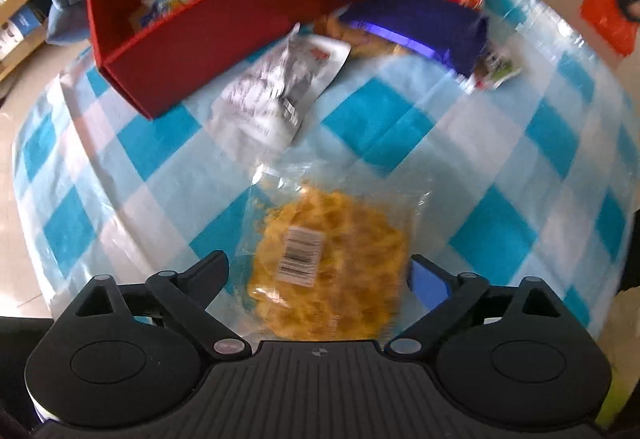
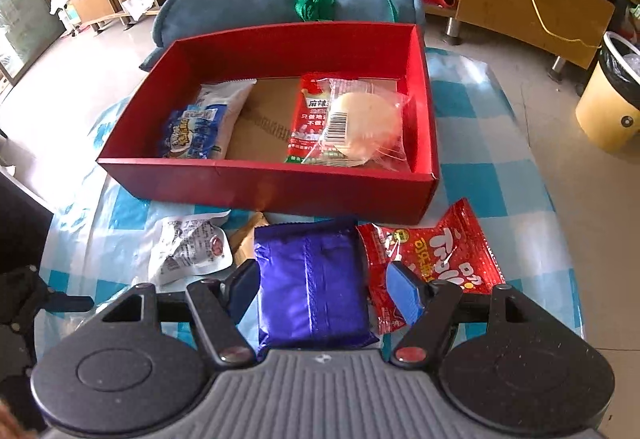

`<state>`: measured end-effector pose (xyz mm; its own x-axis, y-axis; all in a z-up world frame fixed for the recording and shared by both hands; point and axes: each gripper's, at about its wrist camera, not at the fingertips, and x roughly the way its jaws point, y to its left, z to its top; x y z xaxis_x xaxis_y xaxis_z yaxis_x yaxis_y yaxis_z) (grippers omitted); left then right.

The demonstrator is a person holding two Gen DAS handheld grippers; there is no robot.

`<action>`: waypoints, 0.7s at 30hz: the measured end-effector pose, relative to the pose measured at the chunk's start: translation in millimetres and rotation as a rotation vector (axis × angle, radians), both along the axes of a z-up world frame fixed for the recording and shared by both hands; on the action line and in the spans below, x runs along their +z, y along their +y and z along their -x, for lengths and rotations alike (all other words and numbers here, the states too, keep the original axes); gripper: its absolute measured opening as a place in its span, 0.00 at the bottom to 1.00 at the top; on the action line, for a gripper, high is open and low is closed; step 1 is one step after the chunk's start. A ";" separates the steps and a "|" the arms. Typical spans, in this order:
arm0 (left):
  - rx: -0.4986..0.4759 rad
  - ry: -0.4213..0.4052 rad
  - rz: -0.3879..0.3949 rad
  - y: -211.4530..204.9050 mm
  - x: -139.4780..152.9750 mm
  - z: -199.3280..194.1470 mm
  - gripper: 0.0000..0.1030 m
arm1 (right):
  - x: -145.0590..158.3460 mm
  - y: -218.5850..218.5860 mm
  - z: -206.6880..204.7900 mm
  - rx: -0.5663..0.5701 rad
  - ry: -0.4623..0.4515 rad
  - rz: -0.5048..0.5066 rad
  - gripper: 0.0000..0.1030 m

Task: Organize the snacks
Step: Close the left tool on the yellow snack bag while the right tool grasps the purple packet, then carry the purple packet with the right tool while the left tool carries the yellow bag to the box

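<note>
My left gripper point(image 1: 320, 271) stands open, pointing steeply down. A clear bag of yellow snack point(image 1: 332, 259) lies flat on the checked cloth between its fingers, and the pads are apart from it. My right gripper point(image 2: 324, 289) is open astride a purple packet point(image 2: 312, 279) point(image 1: 420, 23) that lies flat. The left pad is at the packet's edge and a gap shows at the right pad. The red box point(image 2: 272, 191) point(image 1: 240, 23) behind holds a blue-white packet point(image 2: 204, 119), a red packet point(image 2: 312, 111) and a wrapped round bun point(image 2: 364, 123).
A red candy packet point(image 2: 448, 251) lies right of the purple one, and a white-grey packet point(image 2: 188, 247) point(image 1: 272, 95) lies to its left near the box wall. A blue cushion roll point(image 2: 260, 3) sits behind the box. A yellow bin point(image 2: 612, 107) stands on the floor at right.
</note>
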<state>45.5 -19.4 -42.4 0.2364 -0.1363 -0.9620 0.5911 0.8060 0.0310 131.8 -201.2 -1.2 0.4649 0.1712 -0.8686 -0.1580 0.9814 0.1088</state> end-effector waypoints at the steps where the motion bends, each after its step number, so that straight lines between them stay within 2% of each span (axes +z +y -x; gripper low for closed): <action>1: 0.014 0.027 -0.008 -1.0 -6.3 -1.5 0.94 | -0.1 -1.2 -0.4 -0.001 0.001 -0.003 0.62; 3: 0.008 0.004 -0.034 -7.6 -10.6 -1.5 0.96 | 0.0 -4.6 -1.5 -0.009 0.001 -0.002 0.62; 5: 0.017 -0.005 -0.014 -10.9 -7.3 0.8 0.87 | -1.0 -7.6 -3.2 -0.019 0.007 -0.003 0.62; 8: 0.058 -0.010 0.004 -15.2 -5.3 1.5 0.82 | -6.2 -6.0 -3.3 -0.008 0.026 0.001 0.62; 14: 0.129 -0.013 0.026 -6.8 -1.6 1.3 0.80 | -21.2 12.3 -3.4 0.044 0.065 0.037 0.62; 21: 0.204 -0.005 0.031 9.5 0.3 -5.7 0.80 | -43.0 39.1 -8.9 0.109 0.083 0.135 0.70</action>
